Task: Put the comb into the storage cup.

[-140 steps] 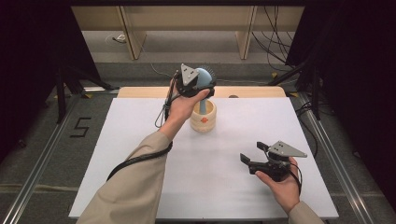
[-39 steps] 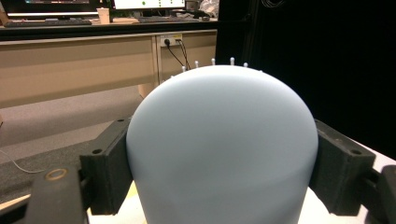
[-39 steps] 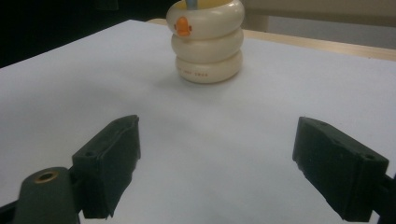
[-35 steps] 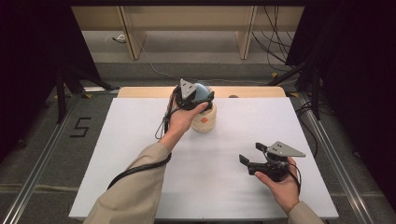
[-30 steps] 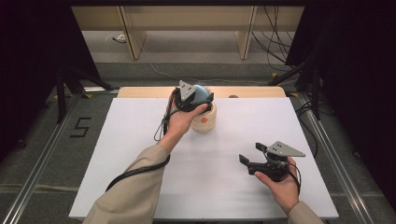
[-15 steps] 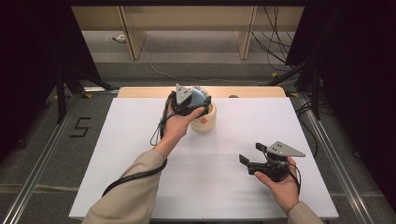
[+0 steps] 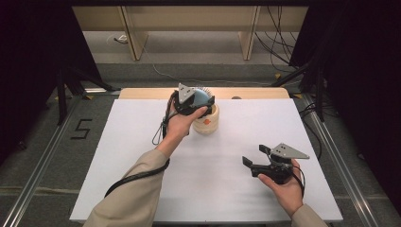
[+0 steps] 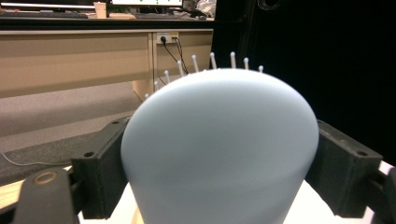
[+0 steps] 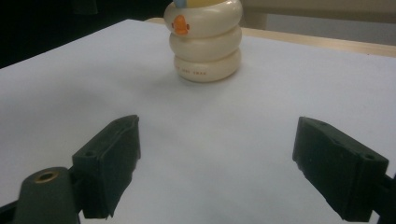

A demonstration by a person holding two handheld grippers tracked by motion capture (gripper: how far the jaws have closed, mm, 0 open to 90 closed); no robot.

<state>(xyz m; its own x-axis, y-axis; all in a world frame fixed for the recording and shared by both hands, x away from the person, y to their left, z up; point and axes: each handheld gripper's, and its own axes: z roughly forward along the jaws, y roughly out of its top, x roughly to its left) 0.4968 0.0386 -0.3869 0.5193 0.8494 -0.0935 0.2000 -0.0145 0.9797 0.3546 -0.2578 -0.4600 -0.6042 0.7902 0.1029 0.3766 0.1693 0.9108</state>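
Surface (image 7: 142, 156): white, holder far centre.
Left gripper (image 7: 191, 101): jaws easing off the blue brush (image 8: 219, 149), now standing in the cream holder (image 7: 206, 122).
Right gripper (image 7: 265, 163): jaws open, empty.
Risk: brush or holder tips if withdrawal snags.

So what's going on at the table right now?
The left claw has a pale blue hairbrush head between its jaws, over the cream ringed holder at the far side of the white table. Its jaws have just been opening. The right claw sits open and empty near the front edge.
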